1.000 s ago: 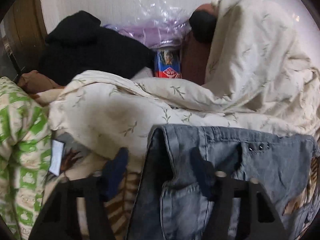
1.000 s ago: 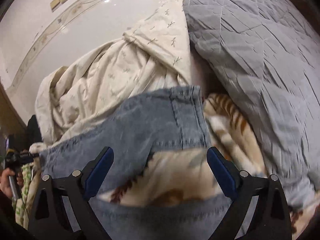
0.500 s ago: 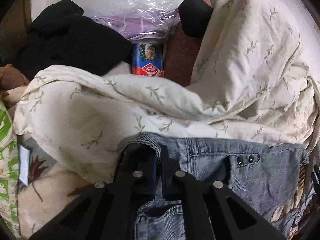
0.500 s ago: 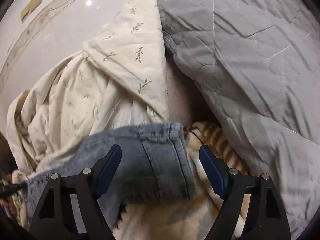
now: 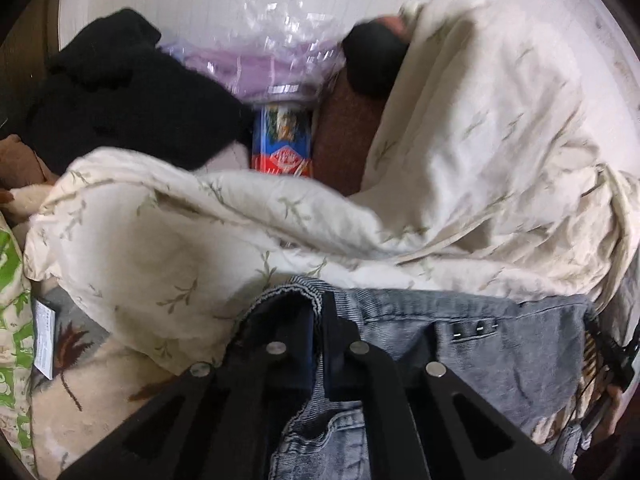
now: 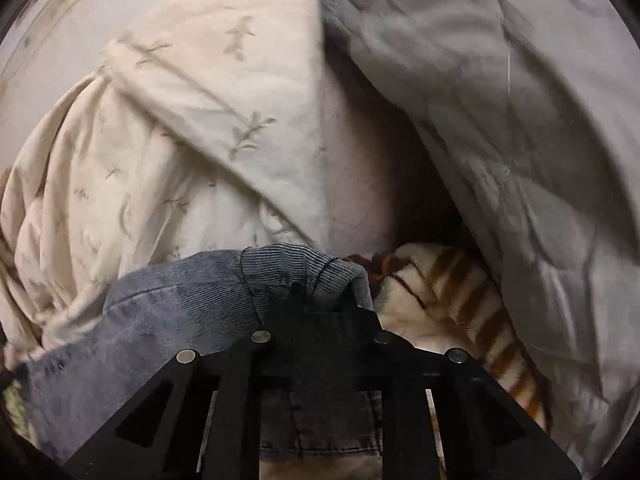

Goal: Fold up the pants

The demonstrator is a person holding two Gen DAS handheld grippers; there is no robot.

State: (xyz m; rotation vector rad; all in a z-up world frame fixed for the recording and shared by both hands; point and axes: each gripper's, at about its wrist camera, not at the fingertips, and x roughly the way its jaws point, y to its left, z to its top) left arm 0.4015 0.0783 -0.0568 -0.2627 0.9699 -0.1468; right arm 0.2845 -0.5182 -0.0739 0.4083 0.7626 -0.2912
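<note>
Left wrist view shows the left gripper clamped on the waistband of the faded blue denim pants, which stretch sideways just below the cream leaf-print quilt, while right wrist view shows the right gripper pinching the pants' hem, with that quilt beyond and a grey quilted blanket alongside.

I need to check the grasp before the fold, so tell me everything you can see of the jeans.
The jeans are faded blue-grey denim, lying crumpled on the patterned blanket against the cream duvet. Small rivets and a stitched pocket show. The left claw is shut on one bunched edge, the right claw on another.
</note>
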